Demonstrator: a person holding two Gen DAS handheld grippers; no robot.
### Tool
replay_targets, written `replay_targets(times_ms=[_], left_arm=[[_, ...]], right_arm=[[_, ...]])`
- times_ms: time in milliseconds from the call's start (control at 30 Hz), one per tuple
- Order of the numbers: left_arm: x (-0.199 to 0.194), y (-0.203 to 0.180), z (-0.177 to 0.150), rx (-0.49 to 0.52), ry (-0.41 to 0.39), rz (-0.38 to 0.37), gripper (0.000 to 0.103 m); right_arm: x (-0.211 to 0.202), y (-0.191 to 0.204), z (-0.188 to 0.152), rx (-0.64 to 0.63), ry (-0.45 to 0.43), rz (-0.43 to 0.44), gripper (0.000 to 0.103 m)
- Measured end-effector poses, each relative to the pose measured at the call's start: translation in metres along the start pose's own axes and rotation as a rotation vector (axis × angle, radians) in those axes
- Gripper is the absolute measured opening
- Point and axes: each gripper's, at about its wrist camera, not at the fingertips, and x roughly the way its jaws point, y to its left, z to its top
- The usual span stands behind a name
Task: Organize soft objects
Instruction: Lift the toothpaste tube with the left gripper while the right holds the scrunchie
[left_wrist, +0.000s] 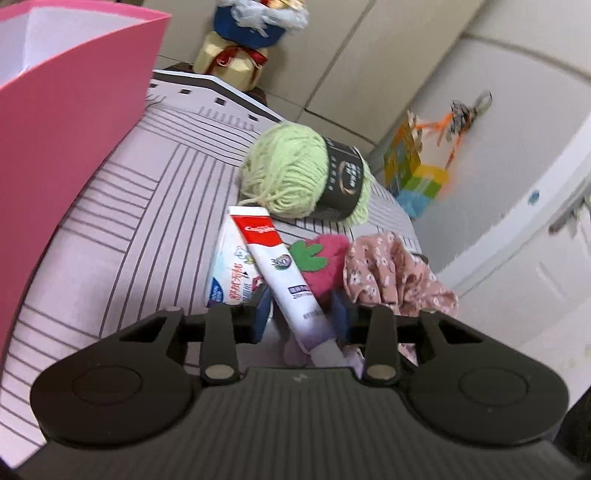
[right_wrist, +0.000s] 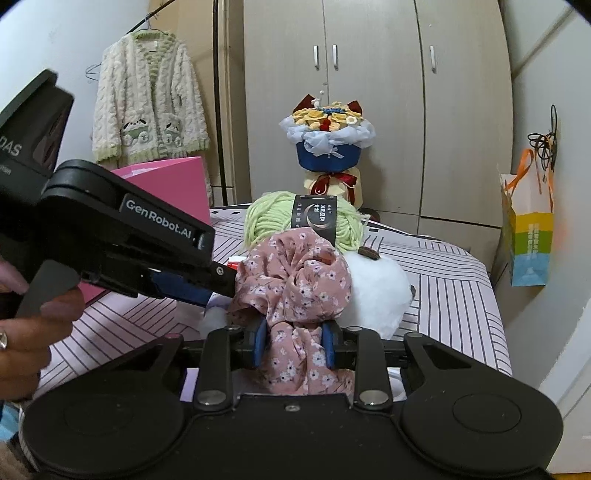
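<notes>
On the striped bed lie a green yarn ball (left_wrist: 295, 173) with a black label, a strawberry plush (left_wrist: 321, 262), a pink floral cloth (left_wrist: 395, 273), a toothpaste tube (left_wrist: 284, 273) and a white pouch (left_wrist: 231, 273). My left gripper (left_wrist: 301, 314) is open, its blue pads either side of the toothpaste tube. My right gripper (right_wrist: 295, 345) is shut on the pink floral cloth (right_wrist: 295, 280). Behind the cloth sit a white fluffy plush (right_wrist: 376, 291) and the yarn ball (right_wrist: 269, 218). The left gripper body (right_wrist: 122, 229) reaches in from the left.
A pink box (left_wrist: 66, 122) stands open at the bed's left, also seen in the right wrist view (right_wrist: 184, 184). A flower bouquet (right_wrist: 328, 147) stands at the bed's far end before wardrobes. A coloured paper bag (right_wrist: 528, 236) hangs on the right wall. A cardigan (right_wrist: 147, 99) hangs at back left.
</notes>
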Motion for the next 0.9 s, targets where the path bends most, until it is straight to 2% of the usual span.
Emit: replay_targets(times_ms=[100, 233, 633, 767, 900], left_arm=[[-0.001, 0.003, -0.006, -0.003, -0.039, -0.008, 0.027], [0.000, 0.000, -0.012, 0.040, -0.076, 0.001, 0.027], [0.001, 0.005, -0.009, -0.043, -0.038, -0.005, 0.028], [-0.001, 0.009, -0.009, -0.078, -0.048, -0.006, 0.023], [-0.005, 0.007, -0.013, -0.019, -0.078, 0.011, 0.020]], right_arm=[[0.000, 0.006, 0.000, -0.014, -0.013, -0.016, 0.020], [-0.002, 0.011, -0.002, -0.025, -0.025, -0.035, 0.019], [-0.001, 0.012, -0.004, -0.009, -0.030, -0.058, 0.020], [-0.005, 0.016, -0.004, -0.013, -0.046, -0.071, 0.018], [-0.012, 0.023, -0.003, -0.026, -0.069, -0.098, 0.018]])
